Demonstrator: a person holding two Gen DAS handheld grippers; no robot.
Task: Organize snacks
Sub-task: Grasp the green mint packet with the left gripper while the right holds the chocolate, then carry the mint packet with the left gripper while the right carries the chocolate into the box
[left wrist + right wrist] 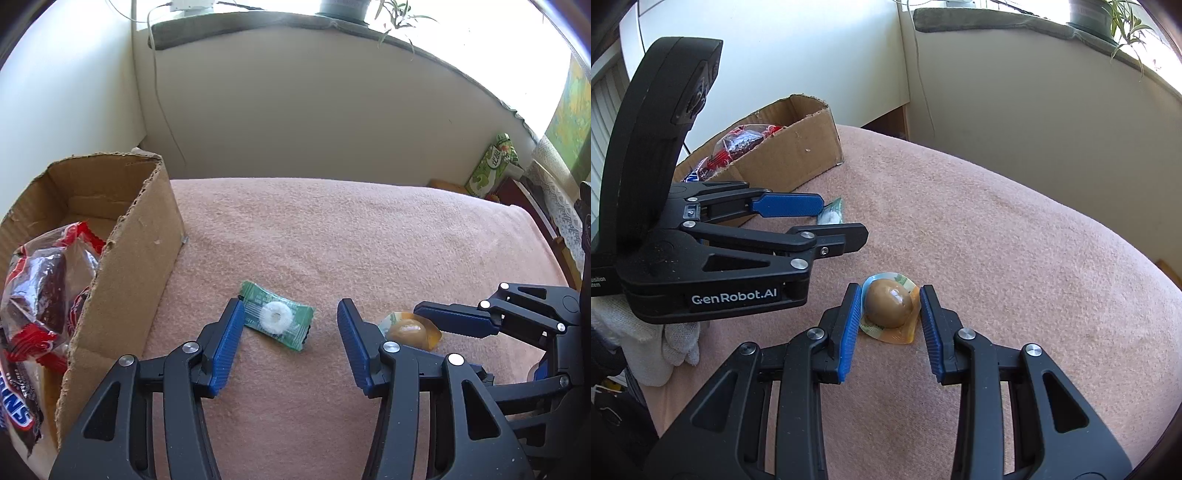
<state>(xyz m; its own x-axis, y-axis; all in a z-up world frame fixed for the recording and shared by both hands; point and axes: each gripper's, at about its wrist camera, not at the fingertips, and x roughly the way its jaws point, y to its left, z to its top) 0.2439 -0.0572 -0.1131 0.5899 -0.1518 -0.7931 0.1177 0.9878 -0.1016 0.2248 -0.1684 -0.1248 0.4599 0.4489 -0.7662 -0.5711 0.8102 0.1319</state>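
A green-wrapped ring candy (276, 315) lies on the pink blanket (332, 229), between the tips of my open left gripper (291, 314). A brown egg-shaped snack in a clear orange pack (889, 309) lies between the tips of my open right gripper (888, 306), with both pads close beside it. The same snack shows in the left wrist view (410, 329), with the right gripper (461, 332) around it. The left gripper (816, 218) shows in the right wrist view, with the candy (831, 214) partly hidden behind it. A cardboard box (125, 258) at the left holds red snack packs (44, 291).
A green carton (493, 166) stands at the far right beyond the blanket's edge. A wall and a windowsill with a plant (391, 14) are behind. A white-gloved hand (665, 343) holds the left gripper. The box also shows in the right wrist view (790, 155).
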